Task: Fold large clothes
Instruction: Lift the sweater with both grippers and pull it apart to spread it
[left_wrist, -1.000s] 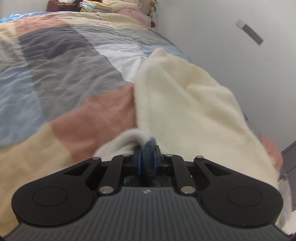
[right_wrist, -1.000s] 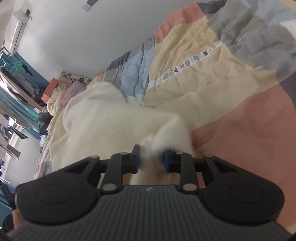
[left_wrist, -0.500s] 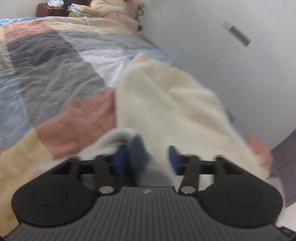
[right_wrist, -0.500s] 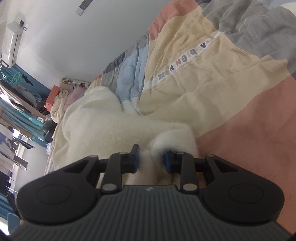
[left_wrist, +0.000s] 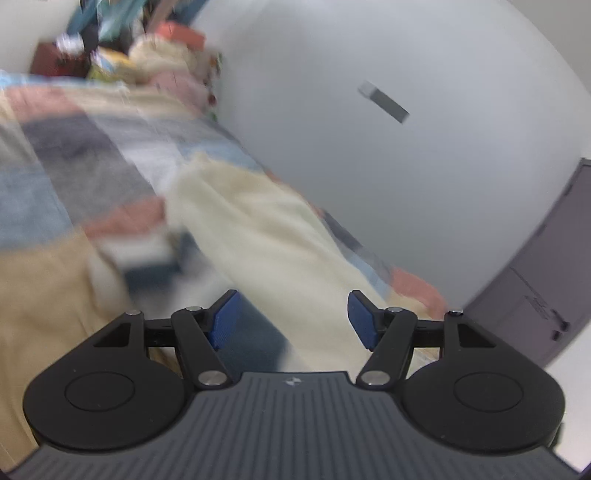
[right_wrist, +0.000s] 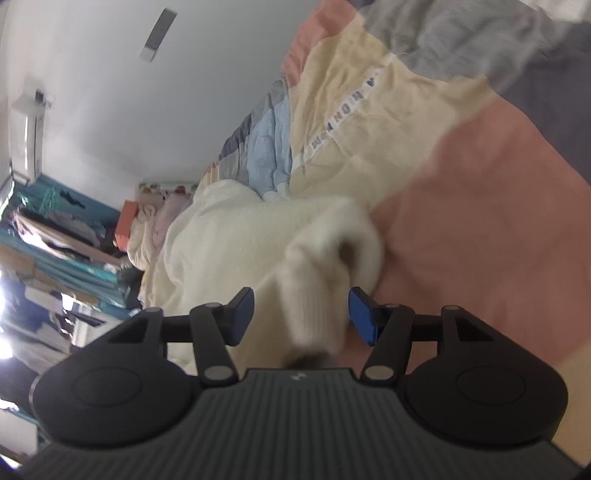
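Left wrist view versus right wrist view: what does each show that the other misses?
Left wrist only: a grey door at the right edge. Right wrist only: an air conditioner high on the wall, and the letter strip on the patchwork duvet. Both: the cream sweater lying on the duvet, with the left gripper and right gripper jaws open.

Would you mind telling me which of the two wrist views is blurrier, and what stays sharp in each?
Left wrist view: heavy motion blur smears the patchwork quilt and cream garment; only the left tongs are crisp. Right wrist view: milder blur, mainly on the garment's cuff near the right tongs; bright glare at the left edge; fisheye bends the wall.
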